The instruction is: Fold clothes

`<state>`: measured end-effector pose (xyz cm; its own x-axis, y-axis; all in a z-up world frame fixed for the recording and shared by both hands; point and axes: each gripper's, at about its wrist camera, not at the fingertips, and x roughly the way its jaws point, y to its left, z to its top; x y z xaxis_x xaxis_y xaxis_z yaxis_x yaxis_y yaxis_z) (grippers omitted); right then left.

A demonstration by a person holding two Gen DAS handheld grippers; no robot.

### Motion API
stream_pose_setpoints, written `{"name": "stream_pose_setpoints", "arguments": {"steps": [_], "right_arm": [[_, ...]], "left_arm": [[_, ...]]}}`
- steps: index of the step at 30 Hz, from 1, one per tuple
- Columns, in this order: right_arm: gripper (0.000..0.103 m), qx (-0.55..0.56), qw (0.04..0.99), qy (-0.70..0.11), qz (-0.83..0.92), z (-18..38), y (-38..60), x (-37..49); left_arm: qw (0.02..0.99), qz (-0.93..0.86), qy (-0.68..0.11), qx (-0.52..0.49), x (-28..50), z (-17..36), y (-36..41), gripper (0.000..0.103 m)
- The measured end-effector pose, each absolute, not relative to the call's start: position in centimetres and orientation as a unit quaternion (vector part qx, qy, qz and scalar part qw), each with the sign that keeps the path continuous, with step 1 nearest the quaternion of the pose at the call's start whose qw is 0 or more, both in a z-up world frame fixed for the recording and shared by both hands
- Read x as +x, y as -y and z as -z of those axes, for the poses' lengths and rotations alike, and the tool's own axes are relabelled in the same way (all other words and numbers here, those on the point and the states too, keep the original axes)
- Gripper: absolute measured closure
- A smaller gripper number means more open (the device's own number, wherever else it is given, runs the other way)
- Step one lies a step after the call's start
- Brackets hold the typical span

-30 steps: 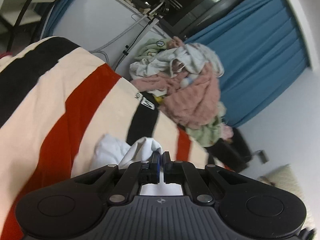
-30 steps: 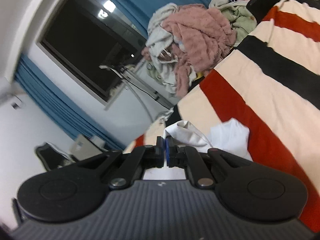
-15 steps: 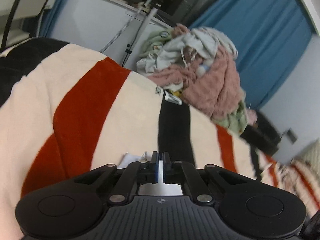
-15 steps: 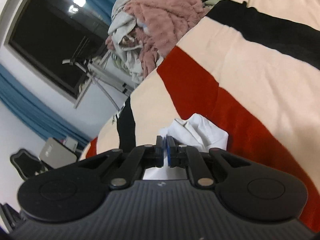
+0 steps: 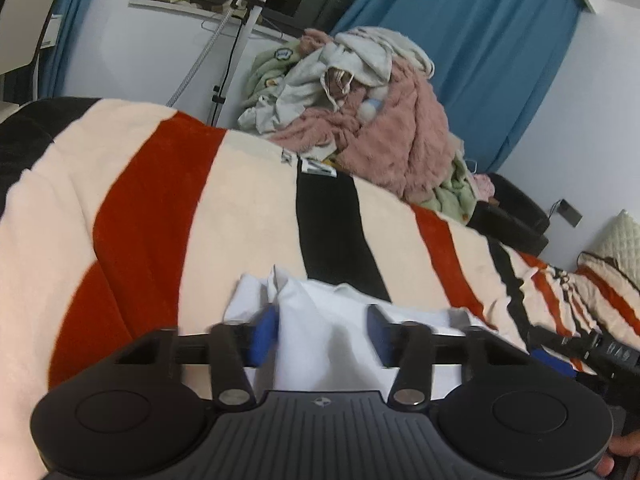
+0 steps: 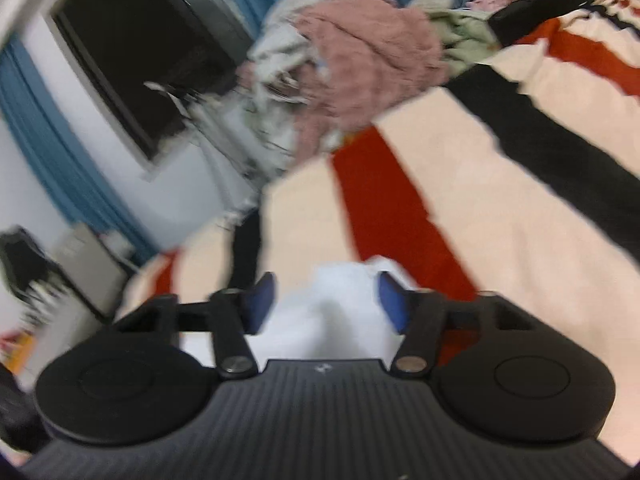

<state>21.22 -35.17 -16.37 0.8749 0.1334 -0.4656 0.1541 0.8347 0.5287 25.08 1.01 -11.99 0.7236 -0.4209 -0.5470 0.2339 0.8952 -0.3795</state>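
A white garment (image 5: 320, 320) lies bunched on a striped blanket (image 5: 160, 208) spread over the bed, directly ahead of and under both hand-held tools. In the left wrist view the left tool (image 5: 320, 334) has its blue pads parting, a raised fold of the white cloth standing between them; the left pad looks just beside that fold, the right one apart from it, so the cloth no longer appears pinched. In the right wrist view (blurred) the right tool (image 6: 326, 300) is likewise opening, its pads standing clear on either side of a soft white hump (image 6: 340, 300) of the same garment. From the left wrist the cloth spreads sideways across the view, toward the right tool's black body at the frame's right edge, so its long axis appears to run between the two tools, each over one end. The fabric looks thin, limp and creased, not yet a flat fold. A heap of pink and pale laundry (image 5: 372, 120) waits at the bed's far side, well apart.
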Motion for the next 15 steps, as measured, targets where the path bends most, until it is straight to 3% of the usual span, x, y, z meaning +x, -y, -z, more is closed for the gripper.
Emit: {"name": "stream_pose_setpoints", "arguments": {"steps": [1, 3, 4, 5, 11, 15], "right_arm": [[0.057, 0.286, 0.92, -0.266, 0.005, 17.1, 35.3, 21.3], [0.079, 0.289, 0.913, -0.287, -0.001, 18.0, 35.2, 21.3], [0.084, 0.289, 0.914, -0.284, -0.003, 18.1, 35.0, 21.1], [0.096, 0.289, 0.915, -0.281, -0.005, 18.1, 34.9, 20.9], [0.097, 0.24, 0.952, -0.19, -0.009, 15.5, 33.6, 19.7], [0.094, 0.192, 0.961, -0.197, 0.004, 15.9, 32.6, 22.8]], "left_arm": [[0.917, 0.175, -0.329, -0.142, 25.2, 12.2, -1.0, 0.09], [0.918, 0.174, -0.324, -0.148, 25.2, 12.3, -1.2, 0.097], [0.918, 0.178, -0.318, -0.154, 25.0, 12.1, -1.4, 0.098], [0.92, 0.182, -0.309, -0.155, 24.7, 11.7, -1.5, 0.099], [0.94, 0.191, -0.238, -0.155, 23.6, 8.7, -1.4, 0.099], [0.942, 0.167, -0.261, -0.13, 25.7, 9.9, -0.6, 0.098]]}}
